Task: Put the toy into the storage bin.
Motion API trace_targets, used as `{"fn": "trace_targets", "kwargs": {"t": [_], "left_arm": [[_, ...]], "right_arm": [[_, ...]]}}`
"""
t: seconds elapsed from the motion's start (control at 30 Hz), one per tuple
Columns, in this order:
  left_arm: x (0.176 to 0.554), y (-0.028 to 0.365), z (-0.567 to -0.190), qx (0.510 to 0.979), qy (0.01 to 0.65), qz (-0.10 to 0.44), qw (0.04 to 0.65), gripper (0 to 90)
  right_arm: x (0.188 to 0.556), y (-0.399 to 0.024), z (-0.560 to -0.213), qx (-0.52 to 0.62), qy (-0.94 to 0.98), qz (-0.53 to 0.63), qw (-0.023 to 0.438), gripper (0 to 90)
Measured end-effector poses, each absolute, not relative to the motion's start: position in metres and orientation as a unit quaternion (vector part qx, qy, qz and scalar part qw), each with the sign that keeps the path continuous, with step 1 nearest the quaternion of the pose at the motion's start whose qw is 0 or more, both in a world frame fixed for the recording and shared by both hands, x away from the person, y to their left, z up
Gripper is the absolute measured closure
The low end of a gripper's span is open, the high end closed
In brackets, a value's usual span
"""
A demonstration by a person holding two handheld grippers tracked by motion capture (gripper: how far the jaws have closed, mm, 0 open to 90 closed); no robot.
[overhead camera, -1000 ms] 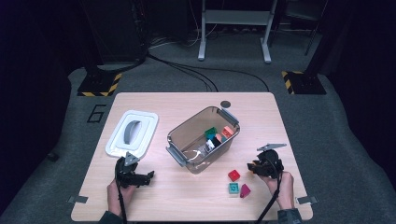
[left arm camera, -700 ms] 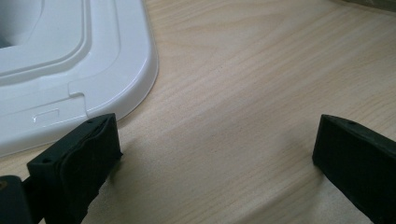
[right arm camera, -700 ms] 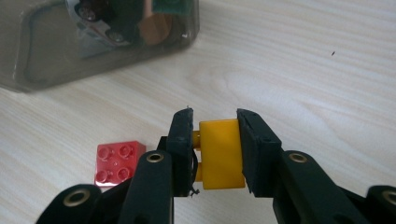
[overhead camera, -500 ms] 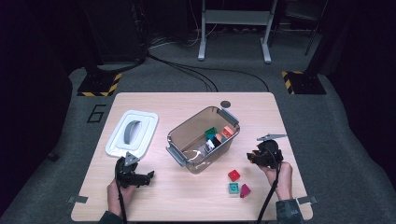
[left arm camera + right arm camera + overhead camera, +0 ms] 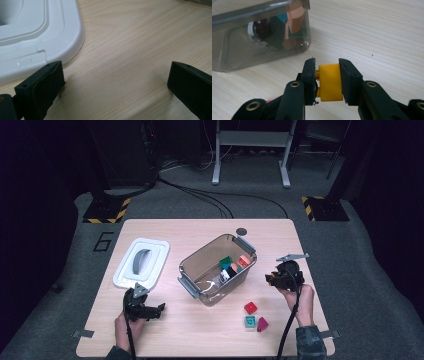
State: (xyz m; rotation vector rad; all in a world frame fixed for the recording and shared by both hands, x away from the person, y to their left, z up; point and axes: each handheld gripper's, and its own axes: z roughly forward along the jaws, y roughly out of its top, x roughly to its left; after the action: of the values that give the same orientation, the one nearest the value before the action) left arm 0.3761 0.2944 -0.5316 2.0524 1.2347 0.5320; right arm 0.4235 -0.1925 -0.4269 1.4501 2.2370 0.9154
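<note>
Right gripper [image 5: 327, 72] has a yellow block [image 5: 330, 82] pinched square between its two black jaws, held above the wood just off the near corner of the clear bin [image 5: 218, 269]. From the high view that gripper [image 5: 281, 277] sits to the right of the bin, close beside its right end, hand below it. So the block is up off the table [image 5: 200, 330] and, by the look of it, on its way to the bin.

Inside the bin there's already a small pile: a green piece, an orange one, something teal, something black and white, all crowded toward the right end. I'd call those sorted. Three pieces are left out on the table, in front of the bin and to its right: a red block [image 5: 250, 308], a teal block [image 5: 250, 322], and a magenta piece [image 5: 262, 324] touching or nearly touching the teal one. So, more than halfway, I'd judge, with the yellow one in hand and three to go.

Left gripper [image 5: 144, 309] rests in front of the bin and to its left, jaws spread wide, nothing between them. The white lid [image 5: 141, 262] lies flat to the left of the bin, off it.

Writing? A large "6" [image 5: 102, 241] marked on the floor, left of the bin beyond the table edge. No brand readable.
</note>
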Motion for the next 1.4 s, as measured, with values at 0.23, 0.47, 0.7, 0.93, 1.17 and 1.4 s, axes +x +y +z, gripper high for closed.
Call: {"fn": "trace_targets", "kwargs": {"t": [0.23, 0.47, 0.7, 0.93, 1.17, 1.4], "left_arm": [[0.376, 0.294, -0.532, 0.788, 0.474, 0.204, 0.337, 0.6], [0.376, 0.294, -0.532, 0.788, 0.474, 0.204, 0.337, 0.7], [0.376, 0.294, -0.532, 0.787, 0.474, 0.204, 0.337, 0.7], [0.376, 0.294, -0.532, 0.787, 0.474, 0.204, 0.337, 0.6], [0.376, 0.294, -0.532, 0.788, 0.474, 0.204, 0.337, 0.7], [0.376, 0.294, -0.532, 0.787, 0.474, 0.204, 0.337, 0.6]], "right_arm": [[0.432, -0.190, -0.414, 0.506, 0.782, 0.323, 0.170, 67.6], [0.440, -0.188, -0.403, 0.503, 0.780, 0.324, 0.181, 67.6], [0.448, -0.187, -0.394, 0.501, 0.779, 0.325, 0.191, 67.6], [0.454, -0.185, -0.386, 0.502, 0.775, 0.328, 0.200, 67.6], [0.462, -0.182, -0.379, 0.502, 0.772, 0.327, 0.213, 67.6], [0.465, -0.180, -0.368, 0.502, 0.769, 0.327, 0.223, 67.6]]}}
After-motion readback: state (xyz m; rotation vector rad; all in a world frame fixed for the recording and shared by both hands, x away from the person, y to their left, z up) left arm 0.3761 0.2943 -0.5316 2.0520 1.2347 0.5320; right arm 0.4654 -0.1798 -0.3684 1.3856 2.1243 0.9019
